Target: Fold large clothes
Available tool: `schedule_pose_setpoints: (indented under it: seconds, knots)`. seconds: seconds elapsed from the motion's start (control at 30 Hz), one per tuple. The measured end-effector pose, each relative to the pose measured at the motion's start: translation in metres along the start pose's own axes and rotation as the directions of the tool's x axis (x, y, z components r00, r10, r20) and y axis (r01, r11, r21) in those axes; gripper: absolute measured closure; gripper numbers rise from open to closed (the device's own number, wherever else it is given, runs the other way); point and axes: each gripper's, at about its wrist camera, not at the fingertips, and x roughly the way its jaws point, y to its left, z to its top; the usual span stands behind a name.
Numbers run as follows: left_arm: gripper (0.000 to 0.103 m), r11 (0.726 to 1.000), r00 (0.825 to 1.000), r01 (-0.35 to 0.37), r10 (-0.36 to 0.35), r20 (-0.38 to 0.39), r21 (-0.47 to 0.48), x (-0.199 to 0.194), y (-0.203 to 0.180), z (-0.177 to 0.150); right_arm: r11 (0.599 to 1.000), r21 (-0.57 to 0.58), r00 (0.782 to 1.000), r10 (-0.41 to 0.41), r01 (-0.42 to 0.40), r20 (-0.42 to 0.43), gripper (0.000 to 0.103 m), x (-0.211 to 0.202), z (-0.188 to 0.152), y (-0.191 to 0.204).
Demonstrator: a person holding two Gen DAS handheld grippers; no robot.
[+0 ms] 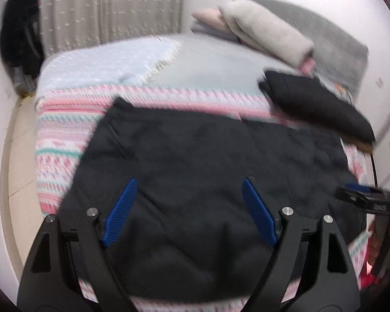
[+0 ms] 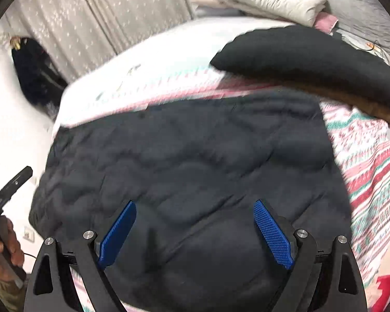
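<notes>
Both my grippers spread wide over the black quilted padded jacket [image 1: 208, 182], holding nothing.

The jacket lies flat on the striped pink-and-teal knit blanket [image 1: 57, 153], near the bed's front edge, straight ahead of my left gripper [image 1: 189, 208] and right gripper [image 2: 195, 231]; its long axis runs side to side, neither hand clearly nearer. Only the right view shows the quilting; the left shows the blanket's left edge.
</notes>
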Motion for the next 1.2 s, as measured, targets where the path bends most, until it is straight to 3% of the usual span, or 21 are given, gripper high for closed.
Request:
schedule_pose_setpoints:
  seconds: [0.1,0.2,0.33,0.43,0.53,0.7,0.87,1.03,1.2]
  knots:
    - [0.020,0.999,0.995,0.041,-0.041,-0.090,0.003,0.013,-0.005,-0.024,0.996,-0.073,0.996,-0.063,0.058,-0.059,0.010,0.019,-0.019,0.019]
    - [0.020,0.999,0.989,-0.019,0.025,-0.143,0.049,0.037,-0.007,-0.039,0.982,-0.150,0.992,-0.122,0.115,-0.038,0.001,0.028,-0.034,0.032]
    - [0.019,0.992,0.984,-0.087,0.101,-0.149,0.095,0.059,-0.011,-0.046,0.973,-0.153,0.983,-0.179,0.170,-0.047,0.000,0.063,-0.046,0.028]
    - [0.019,0.994,0.987,-0.081,0.090,-0.130,0.074,0.047,-0.013,-0.047,0.963,-0.158,0.974,-0.226,0.218,-0.035,0.000,0.064,-0.045,0.037]
    - [0.019,0.997,0.995,-0.046,0.051,-0.088,0.062,0.023,-0.014,-0.053,0.972,-0.135,0.980,-0.197,0.191,-0.030,0.000,0.046,-0.044,0.037]
    - [0.019,0.997,0.999,-0.036,0.037,-0.011,0.073,-0.022,-0.018,-0.069,0.985,-0.066,0.986,-0.157,0.160,0.047,0.000,-0.006,-0.050,0.031]
    - [0.019,0.996,0.997,-0.048,0.044,0.056,0.078,-0.055,-0.020,-0.086,0.997,-0.006,0.990,-0.079,0.081,0.120,0.000,-0.055,-0.077,0.035]
    - [0.019,0.999,0.997,-0.040,0.039,0.065,0.028,-0.070,-0.011,-0.105,0.998,-0.015,0.978,-0.055,0.059,0.203,0.000,-0.091,-0.116,0.052]
    - [0.019,1.000,0.998,-0.018,0.018,0.055,0.002,-0.078,-0.006,-0.127,0.998,0.001,0.976,-0.062,0.064,0.210,0.000,-0.095,-0.144,0.051]
